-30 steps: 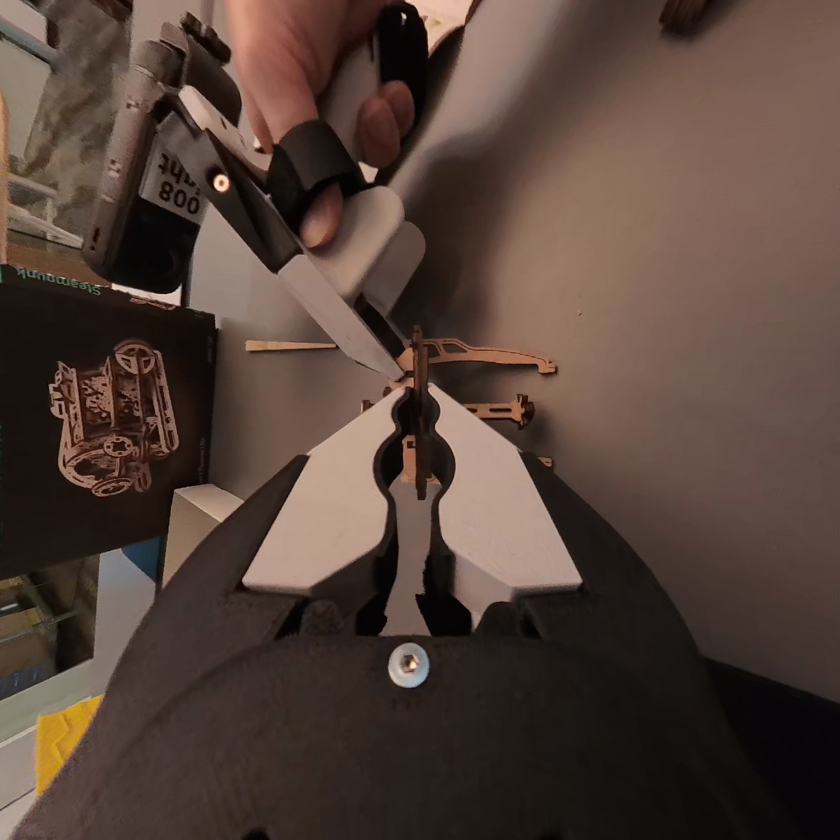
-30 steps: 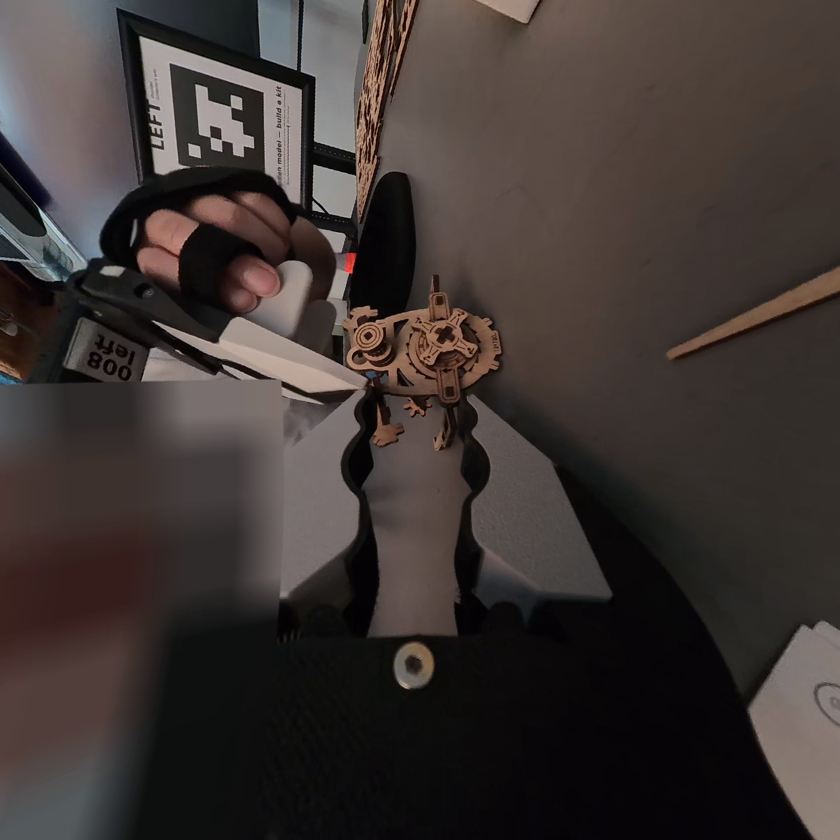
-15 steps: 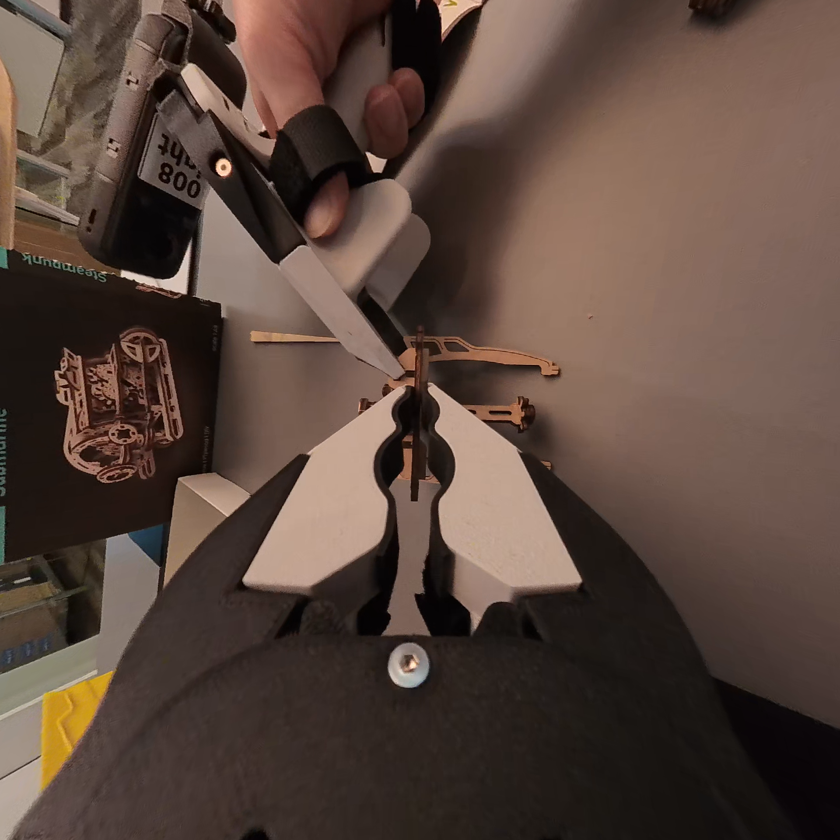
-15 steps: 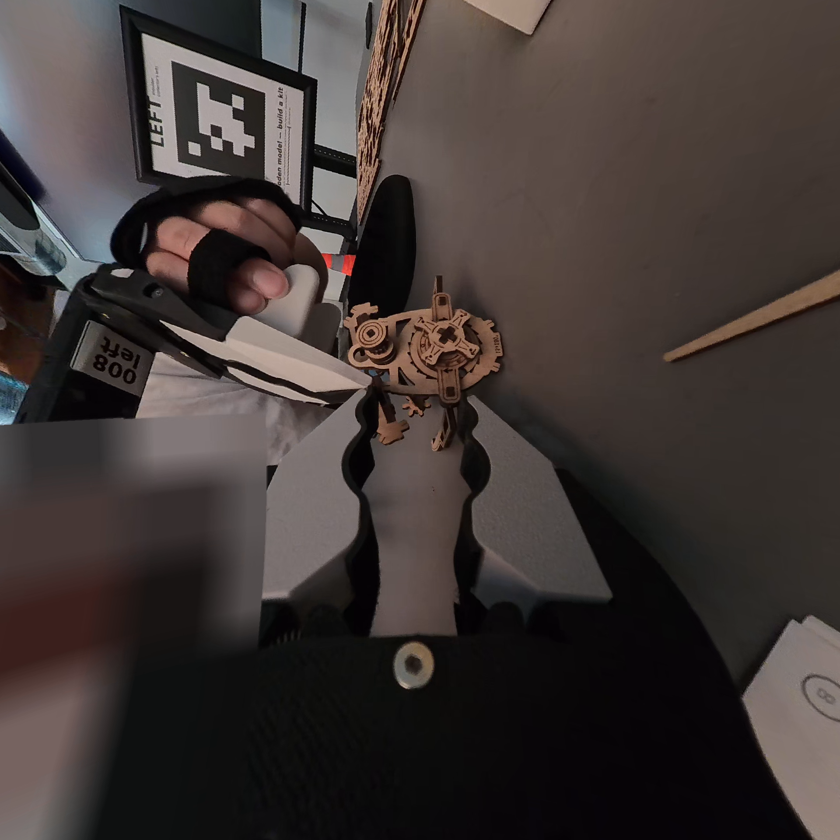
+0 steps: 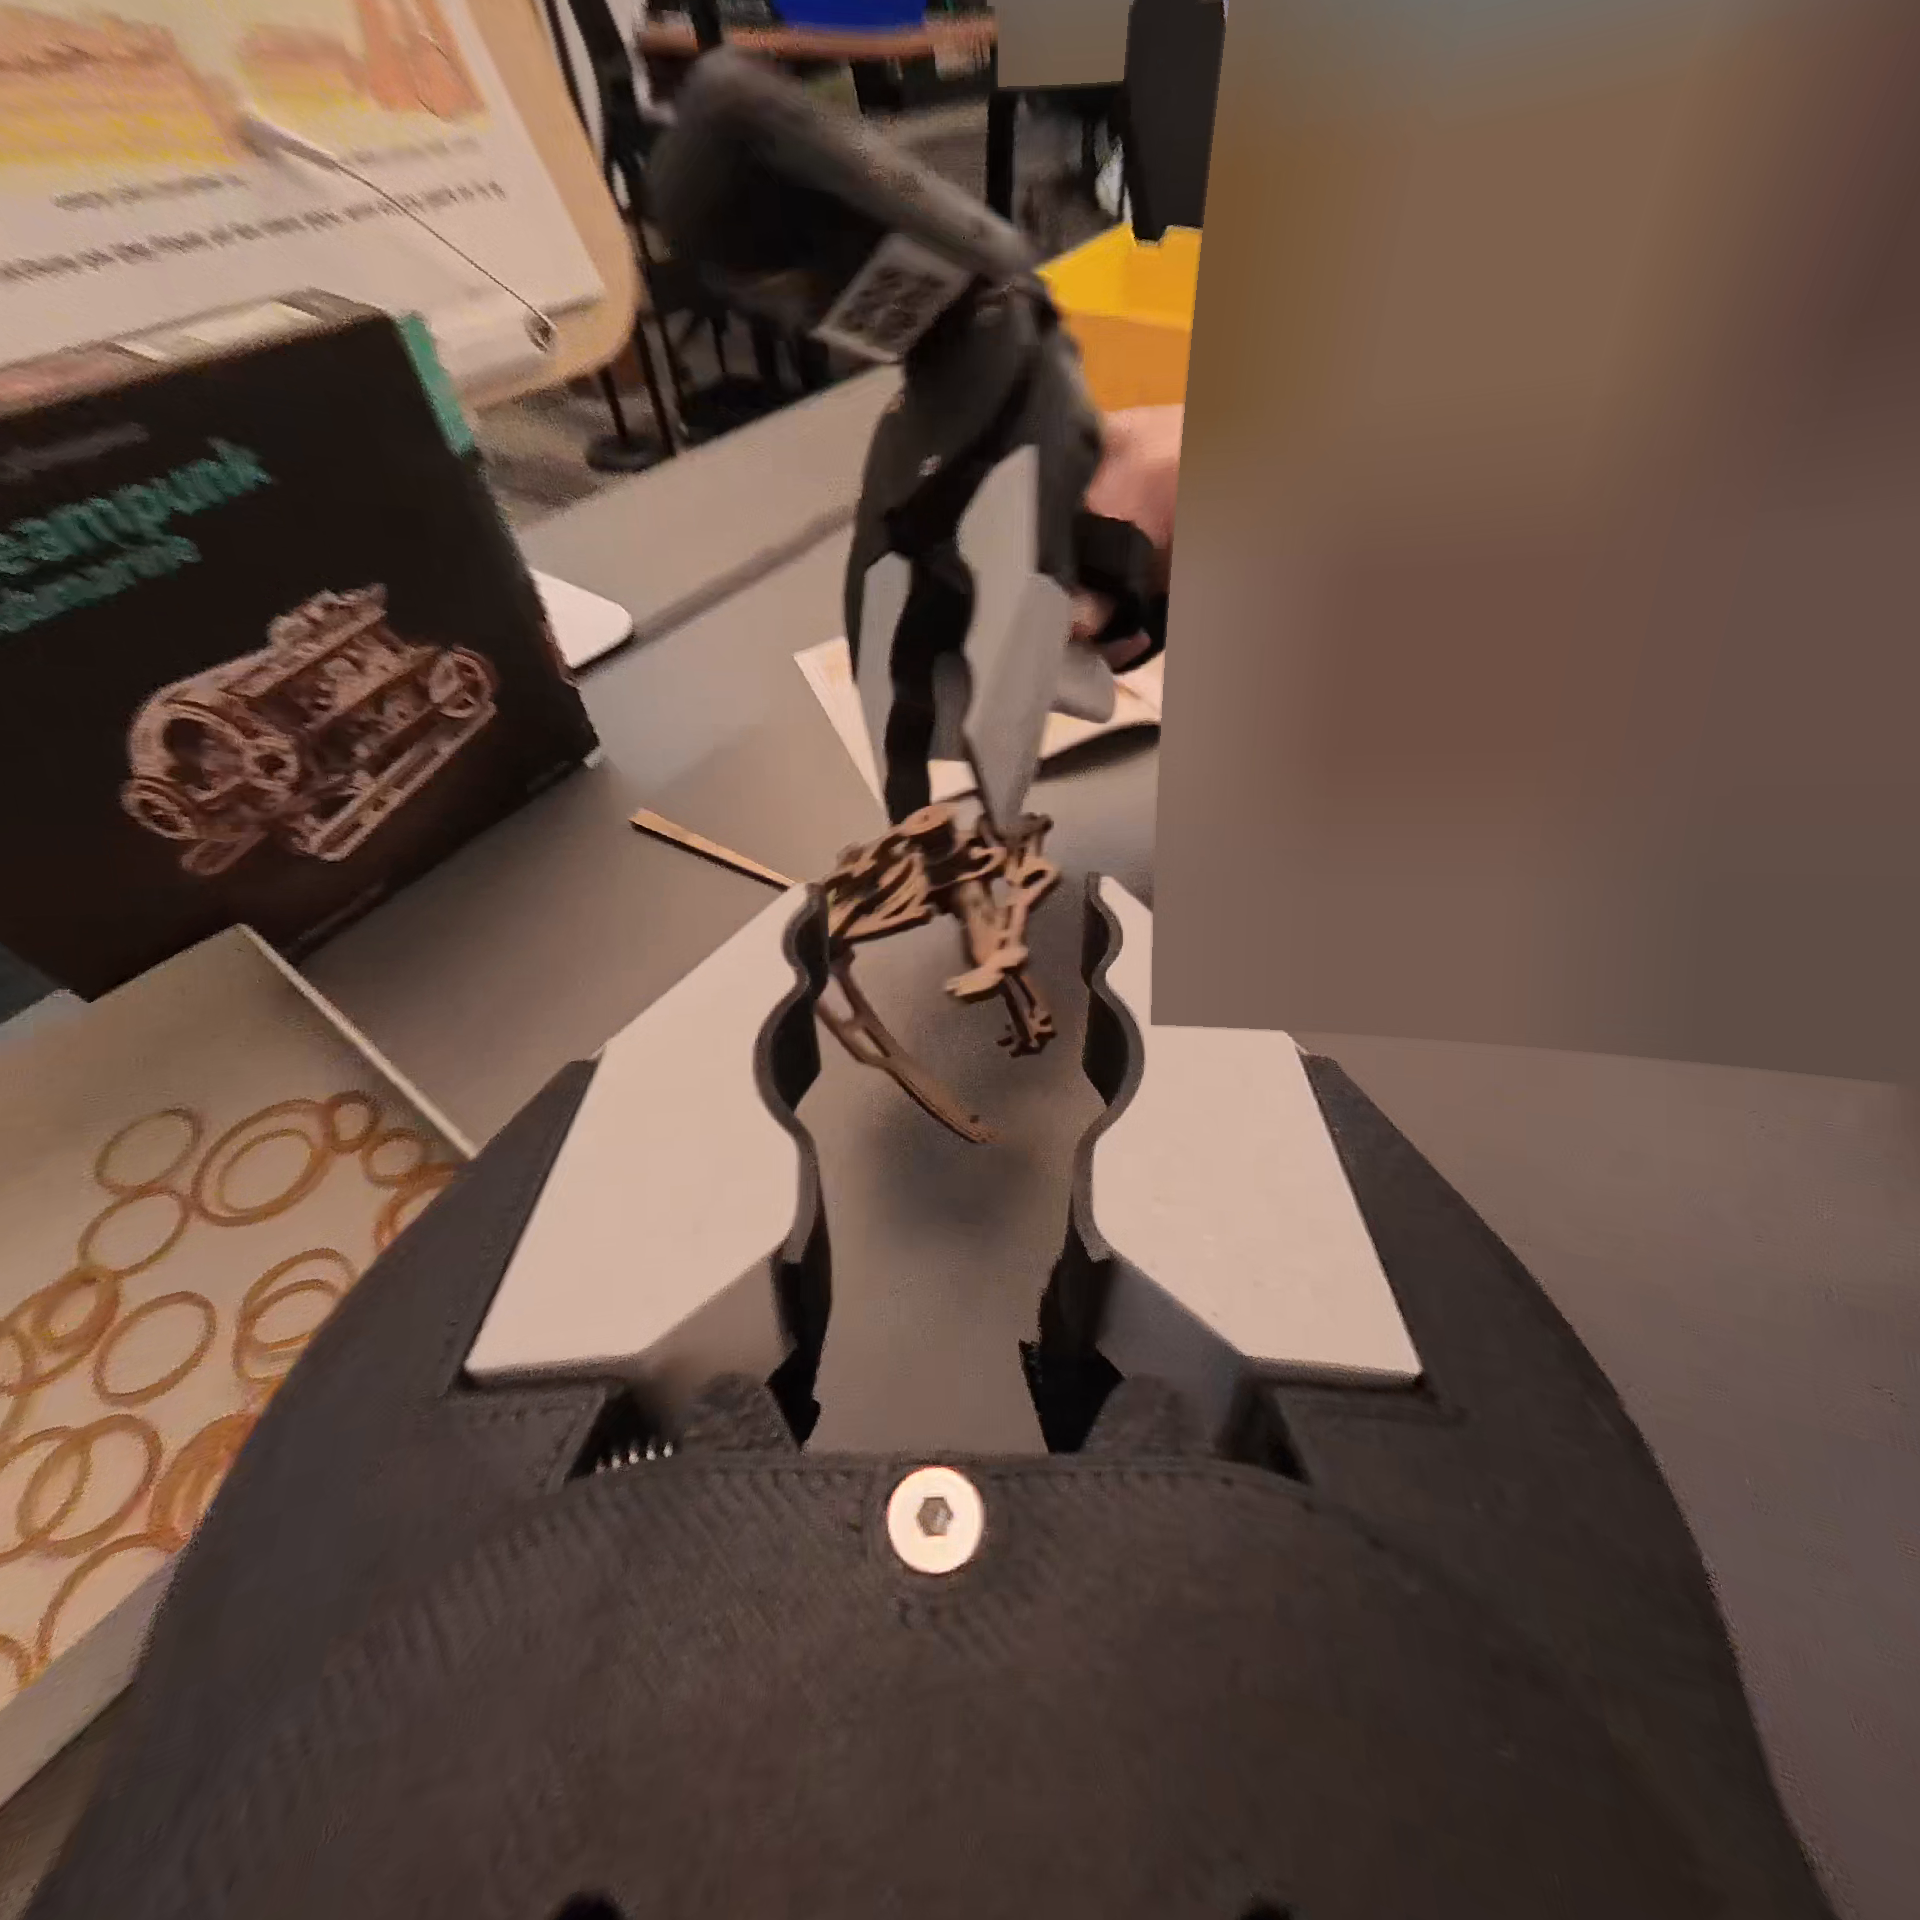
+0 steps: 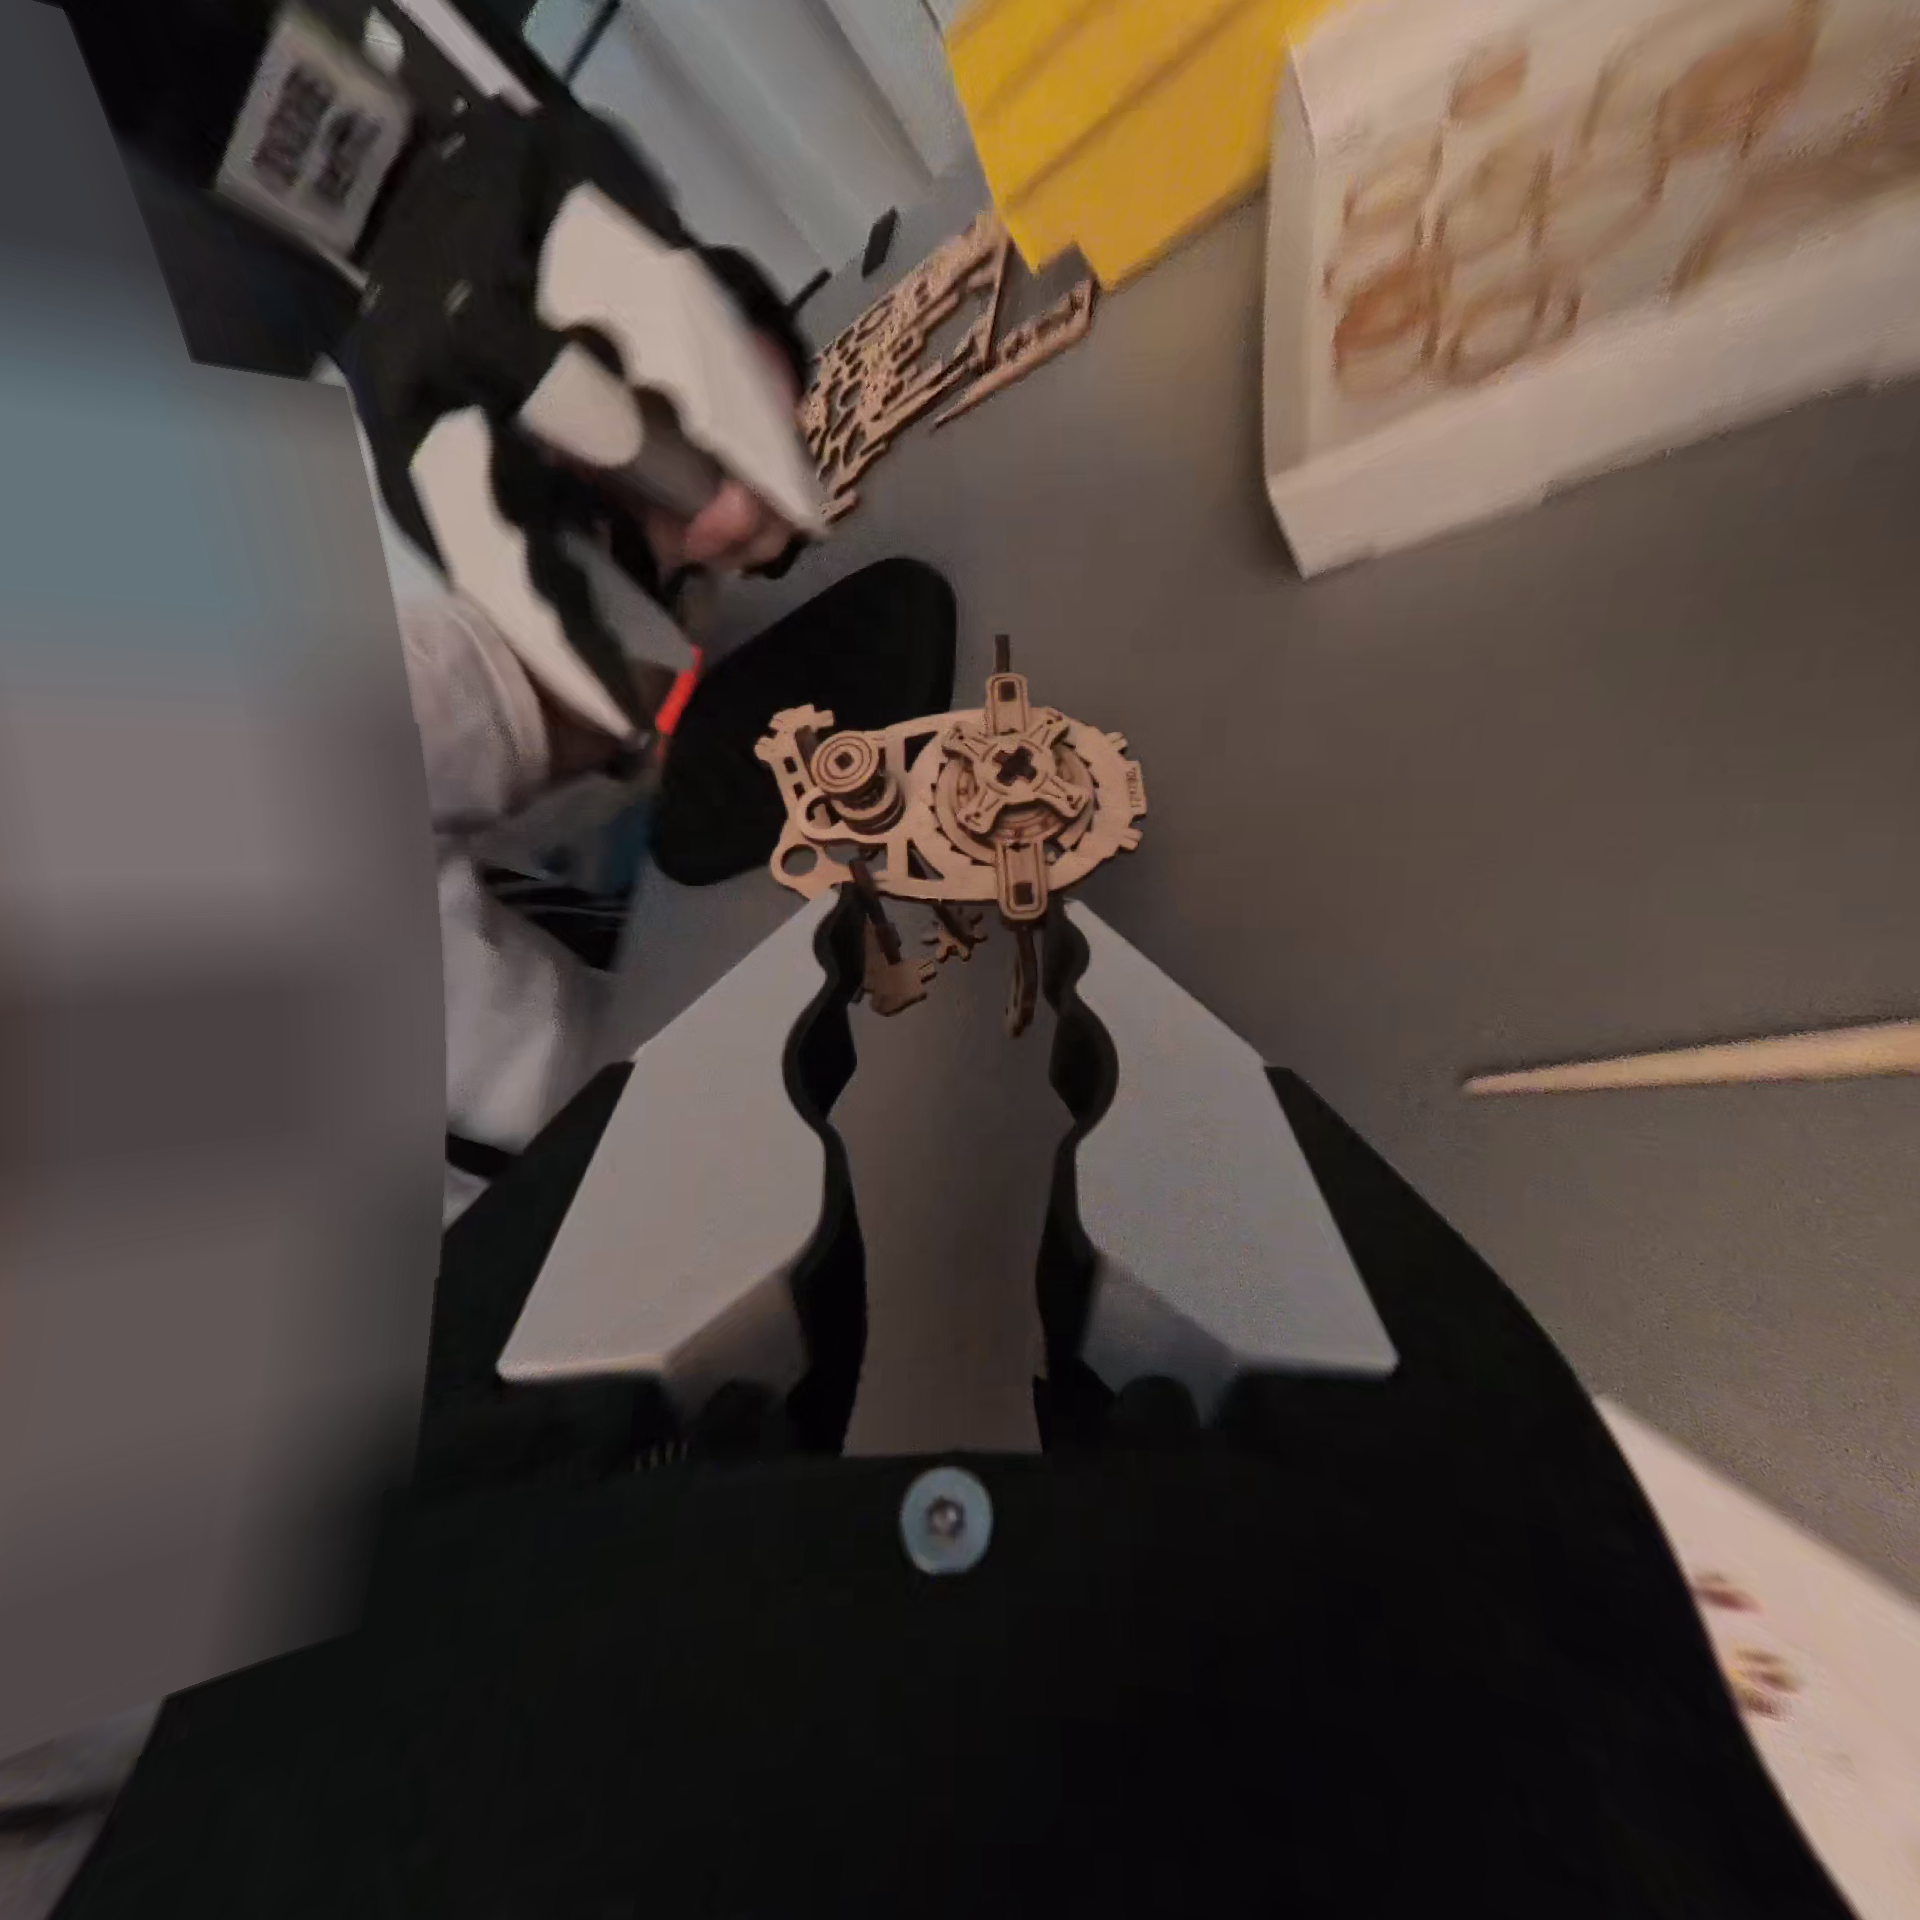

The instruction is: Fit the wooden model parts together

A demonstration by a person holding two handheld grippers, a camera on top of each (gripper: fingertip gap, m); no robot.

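Right wrist view showed the right gripper (image 6: 951,914) pinching the wooden assembly (image 6: 956,805) by thin edges; the left gripper (image 5: 951,914) gaped empty, so it could twist loose.

A hobby or lab workroom: a grey bench (image 5: 665,717) carries a dark model-kit box (image 5: 260,644), laser-cut wooden part sheets (image 6: 914,343) and a tray of rubber bands (image 5: 156,1247), with yellow bins (image 5: 1122,312) and chairs behind.

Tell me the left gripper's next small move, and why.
Probably ease the left gripper forward and close its fingers on the wooden model: it is open and empty, while the right gripper alone holds the model off the table.
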